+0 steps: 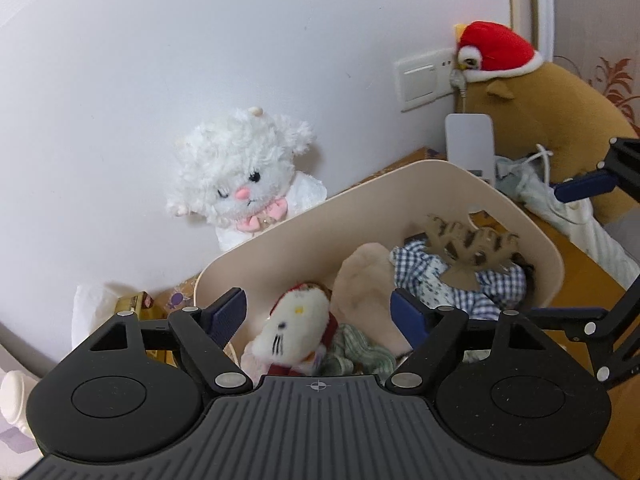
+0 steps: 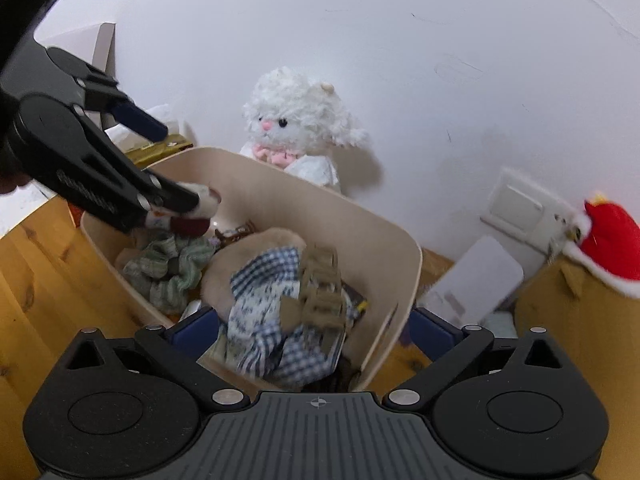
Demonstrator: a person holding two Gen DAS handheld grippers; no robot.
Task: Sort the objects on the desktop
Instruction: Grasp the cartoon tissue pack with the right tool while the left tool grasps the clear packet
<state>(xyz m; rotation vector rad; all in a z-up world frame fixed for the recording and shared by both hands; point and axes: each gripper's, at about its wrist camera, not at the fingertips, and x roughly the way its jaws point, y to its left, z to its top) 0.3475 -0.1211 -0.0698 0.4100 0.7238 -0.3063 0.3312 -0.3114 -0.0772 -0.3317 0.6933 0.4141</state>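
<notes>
We see a beige storage bin standing on the wooden desk, close to the white wall and holding a heap of soft things. The left hand-held gripper hangs over the bin's near end with its jaws spread wide and nothing pressed between the pads; below and between them lies a white cat plush with whiskers and a red trim, its face turned up toward the camera and its long axis running roughly from the gripper toward the bin's middle. Its lower body is cut off by the gripper housing, so we cannot tell how it ends. In the right wrist view the same plush shows only as a white and red scrap behind the left gripper's finger.

The right hand-held gripper is also released, its jaws wide apart on either side of the bin's near corner. Under it a blue checked cloth lies crumpled, and on top rests a tan striped claw clip, its long axis running away from the camera; motion blur softens its teeth. A green striped scrunchie lies toward the bin's left end, beside a pale beige plush shape that we cannot identify.

Behind the bin a fluffy white lamb plush sits upright against the wall, facing us, its lower half hidden by the bin's rim. At the far right a brown plush with a red hat is partly cut off by the edge of the view.
</notes>
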